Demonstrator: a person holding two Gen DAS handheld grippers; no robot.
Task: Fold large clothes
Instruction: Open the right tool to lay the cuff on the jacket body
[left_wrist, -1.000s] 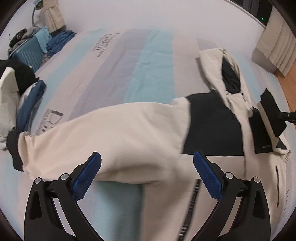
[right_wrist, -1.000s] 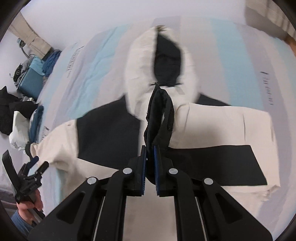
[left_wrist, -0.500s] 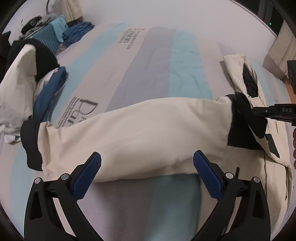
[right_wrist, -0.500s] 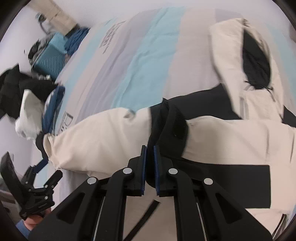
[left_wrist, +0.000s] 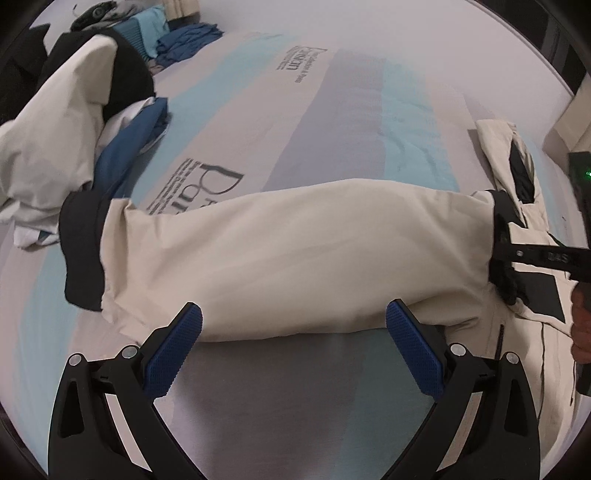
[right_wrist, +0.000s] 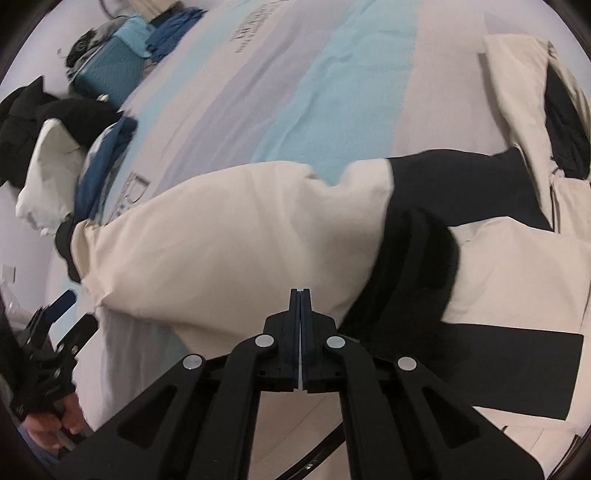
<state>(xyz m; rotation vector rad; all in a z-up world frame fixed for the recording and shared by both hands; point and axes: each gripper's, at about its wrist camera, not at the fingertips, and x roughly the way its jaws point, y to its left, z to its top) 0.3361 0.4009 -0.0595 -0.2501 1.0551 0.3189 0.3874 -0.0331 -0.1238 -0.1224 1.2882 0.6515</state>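
With your right gripper (right_wrist: 300, 295) now pressed shut on nothing, cuff (right_wrist: 417, 258) freed at 2 o'clock, left gripper (left_wrist: 293, 334) spread, fold the sleeve (left_wrist: 295, 254) next.

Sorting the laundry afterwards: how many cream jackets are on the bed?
2: one jacket spread across the middle, another cream jacket heaped at the left edge. More may be hidden there.
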